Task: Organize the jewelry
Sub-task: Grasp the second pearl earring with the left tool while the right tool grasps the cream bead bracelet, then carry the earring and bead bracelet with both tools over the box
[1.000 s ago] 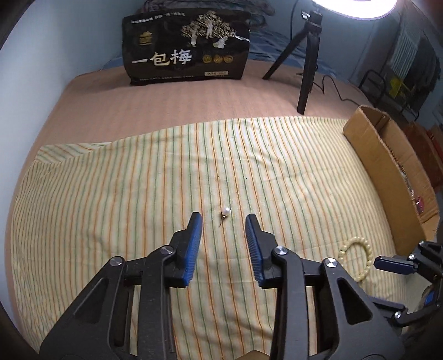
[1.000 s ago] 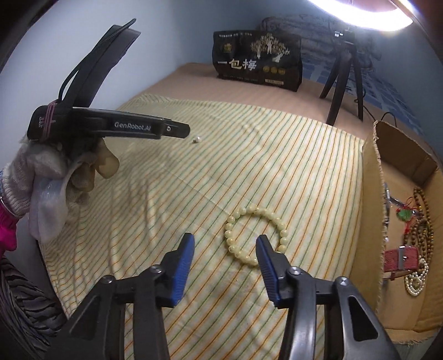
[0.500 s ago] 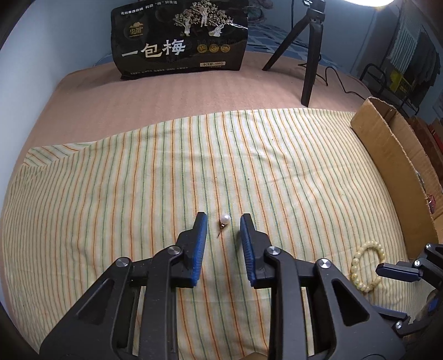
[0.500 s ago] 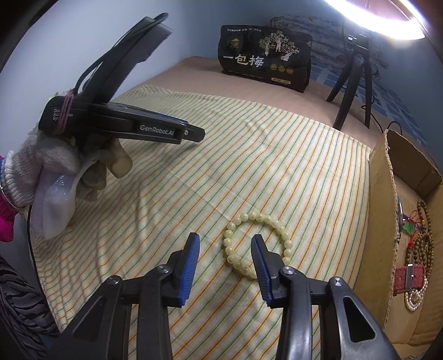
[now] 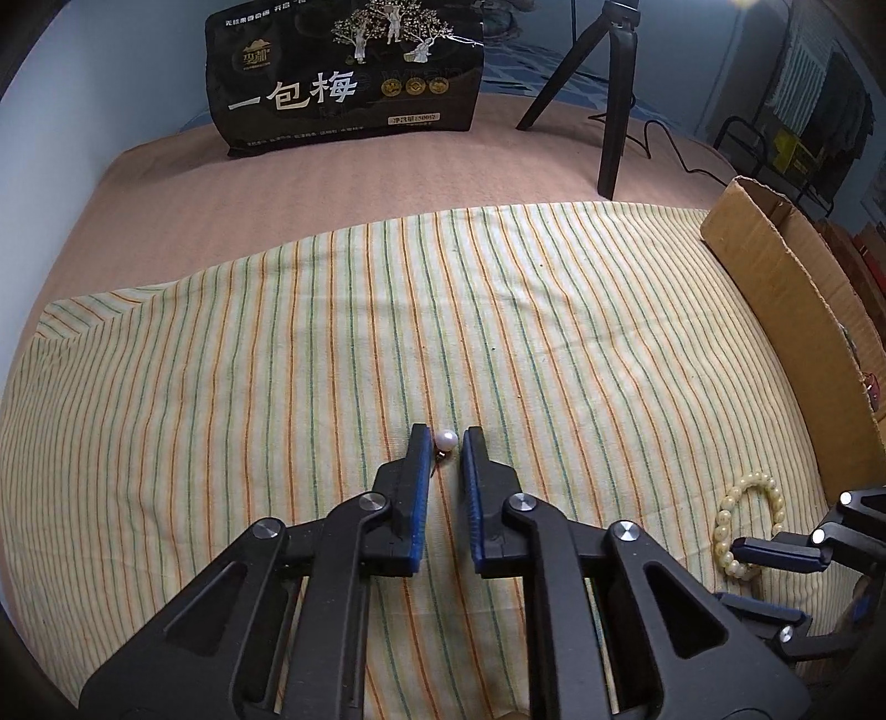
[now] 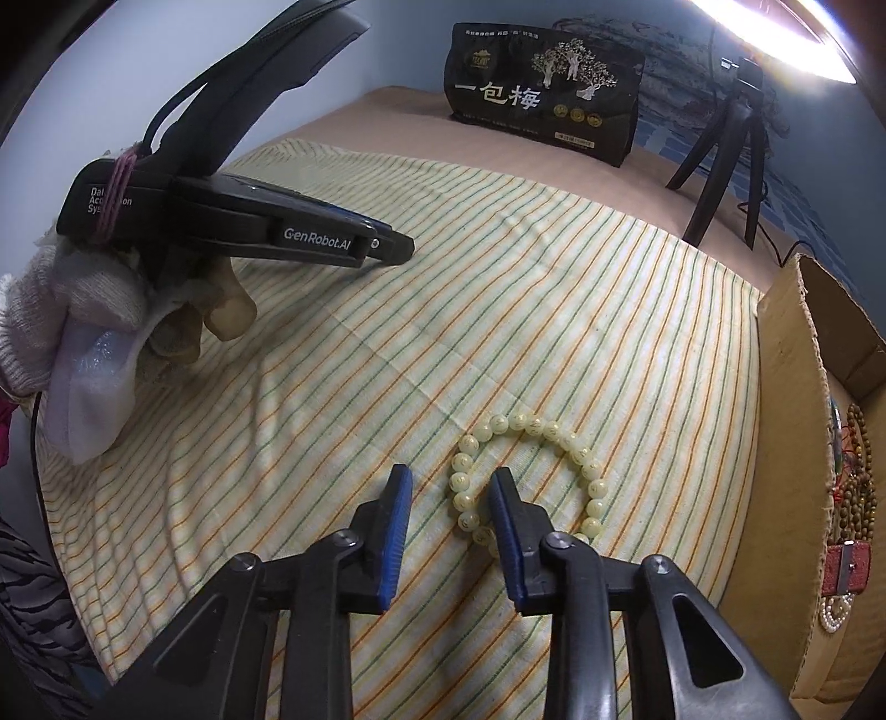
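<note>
Left claw (image 5: pixel 444 443): narrowed about the pearl earring (image 5: pixel 446 441), blue pads flanking the pearl, placed for a pinch; contact not certain.

Right claw (image 6: pixel 449 484): spread, straddling the near arc of the bead bracelet (image 6: pixel 526 476), one finger inside the loop.

Both pieces lie on the striped cloth (image 5: pixel 221 387) over the bed.

Cardboard box (image 6: pixel 786 443), right: holds other jewelry, likely destination.

A home bedroom: ahead of the jaws a bed (image 5: pixel 166 221) with a tan cover carries a striped cloth (image 5: pixel 277 360), a black snack bag (image 5: pixel 343 77) and a tripod (image 5: pixel 609 83) under a ring light (image 6: pixel 775 33). A clothes rack (image 5: pixel 819 122) stands far right.
</note>
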`<state>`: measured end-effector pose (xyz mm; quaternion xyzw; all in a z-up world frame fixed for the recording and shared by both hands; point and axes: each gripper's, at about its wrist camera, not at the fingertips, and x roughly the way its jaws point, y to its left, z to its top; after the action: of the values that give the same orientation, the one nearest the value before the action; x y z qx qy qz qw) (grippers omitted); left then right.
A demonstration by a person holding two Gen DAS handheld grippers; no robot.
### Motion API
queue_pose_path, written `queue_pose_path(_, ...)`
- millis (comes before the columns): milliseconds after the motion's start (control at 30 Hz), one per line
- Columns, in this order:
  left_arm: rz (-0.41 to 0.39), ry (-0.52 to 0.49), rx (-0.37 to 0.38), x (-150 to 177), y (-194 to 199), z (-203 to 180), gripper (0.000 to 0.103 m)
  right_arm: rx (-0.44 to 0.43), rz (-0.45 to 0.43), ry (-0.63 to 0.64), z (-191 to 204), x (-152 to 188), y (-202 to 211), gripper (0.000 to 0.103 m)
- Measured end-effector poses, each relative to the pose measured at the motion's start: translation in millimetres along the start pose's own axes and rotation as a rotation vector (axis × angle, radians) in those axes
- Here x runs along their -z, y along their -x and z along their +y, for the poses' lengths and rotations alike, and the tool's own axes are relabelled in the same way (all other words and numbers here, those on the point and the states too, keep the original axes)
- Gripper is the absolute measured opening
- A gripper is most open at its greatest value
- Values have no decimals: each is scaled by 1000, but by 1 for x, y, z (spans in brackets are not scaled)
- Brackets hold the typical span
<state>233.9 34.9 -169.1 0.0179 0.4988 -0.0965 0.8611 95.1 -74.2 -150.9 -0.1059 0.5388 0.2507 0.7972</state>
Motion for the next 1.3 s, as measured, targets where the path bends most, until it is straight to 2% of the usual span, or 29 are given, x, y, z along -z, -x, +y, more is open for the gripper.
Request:
queue_pose_path(167, 0, -1, 3, -1, 0, 0, 6, -10, 5, -7, -2, -1, 0, 5)
queue_pose_path(467, -5, 5, -3, 0, 9, 2, 6, -28, -22, -18, -4, -3, 12, 5)
queue_pose_path(733, -48, 22, 3, -5, 31, 3, 6, -36, -73, -27, -5, -8, 33, 5)
queue_pose_path(1033, -110, 70, 39, -12, 65, -1, 6, -42, -134, -58, -12, -9, 67, 5)
queue_pose_path(1300, -180, 79, 98, -21, 99, -25, 6, -38, -198, -99, -27, -7, 101, 5)
